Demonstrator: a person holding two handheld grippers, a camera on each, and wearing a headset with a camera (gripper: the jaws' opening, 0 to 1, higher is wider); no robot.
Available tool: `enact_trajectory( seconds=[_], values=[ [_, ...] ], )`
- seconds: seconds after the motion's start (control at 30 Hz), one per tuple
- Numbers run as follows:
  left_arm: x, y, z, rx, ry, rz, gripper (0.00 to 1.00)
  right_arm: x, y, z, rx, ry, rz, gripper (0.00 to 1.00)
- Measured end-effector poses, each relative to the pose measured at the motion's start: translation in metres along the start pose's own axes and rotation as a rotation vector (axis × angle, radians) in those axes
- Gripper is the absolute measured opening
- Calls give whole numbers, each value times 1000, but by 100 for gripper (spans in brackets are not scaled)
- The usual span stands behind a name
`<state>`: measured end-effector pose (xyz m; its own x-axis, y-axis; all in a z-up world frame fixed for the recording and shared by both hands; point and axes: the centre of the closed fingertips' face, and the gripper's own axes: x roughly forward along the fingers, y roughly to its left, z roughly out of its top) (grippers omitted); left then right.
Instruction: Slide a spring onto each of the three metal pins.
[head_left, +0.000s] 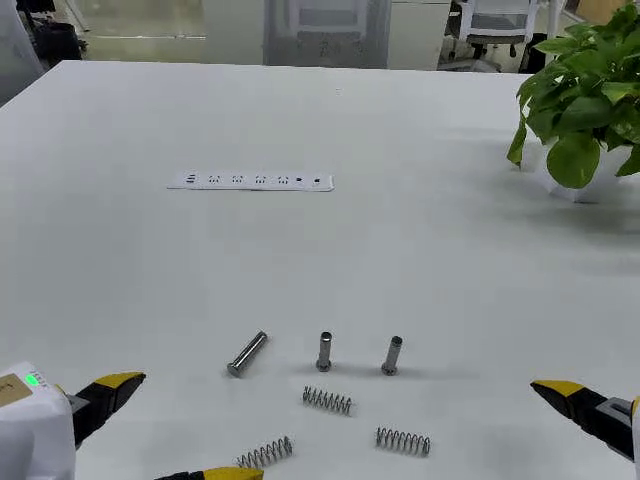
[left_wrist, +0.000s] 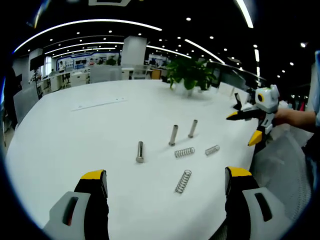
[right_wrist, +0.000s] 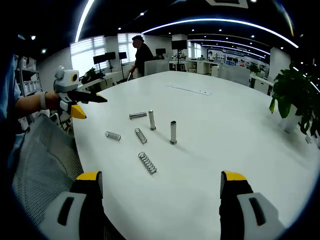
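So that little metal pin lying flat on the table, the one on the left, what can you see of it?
The lying pin is a short, shiny, silver-grey metal cylinder with a wider flat head at one end. It rests on its side on the white table, slanted, with the head end nearer the person. It sits to the left of the middle pin, which stands upright, and apart from it. Its shaft is bare, and only the table touches it.

White bodies and black, yellow-tipped jaws on the left gripper (left_wrist: 165, 174) and right gripper (right_wrist: 160, 176); light blue sleeve (right_wrist: 7, 100) at far left
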<state>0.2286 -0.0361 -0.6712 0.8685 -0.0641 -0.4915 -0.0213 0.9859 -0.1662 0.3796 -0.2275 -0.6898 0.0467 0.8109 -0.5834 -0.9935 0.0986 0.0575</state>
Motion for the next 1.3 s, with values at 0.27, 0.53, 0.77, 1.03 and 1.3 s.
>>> enact_trajectory(
  seconds=[0.27, 0.53, 0.77, 1.03, 1.3],
  values=[
    [5, 4, 4, -23, 0, -17, 100, -1, 0, -1, -2, 2, -3, 99],
    [13, 8, 6, 21, 63, -37, 100, -3, -1, -2, -11, 5, -10, 99],
    [21, 14, 9, 38, 109, -40, 98, -2, -3, -3, -16, 10, -9, 99],
    [32, 23, 15, 69, 173, -54, 94, -1, -3, -4, -23, 13, -8, 99],
    [44, 28, 27, 69, 213, -61, 88, 0, -1, -6, -24, 19, -4, 99]
  ],
)
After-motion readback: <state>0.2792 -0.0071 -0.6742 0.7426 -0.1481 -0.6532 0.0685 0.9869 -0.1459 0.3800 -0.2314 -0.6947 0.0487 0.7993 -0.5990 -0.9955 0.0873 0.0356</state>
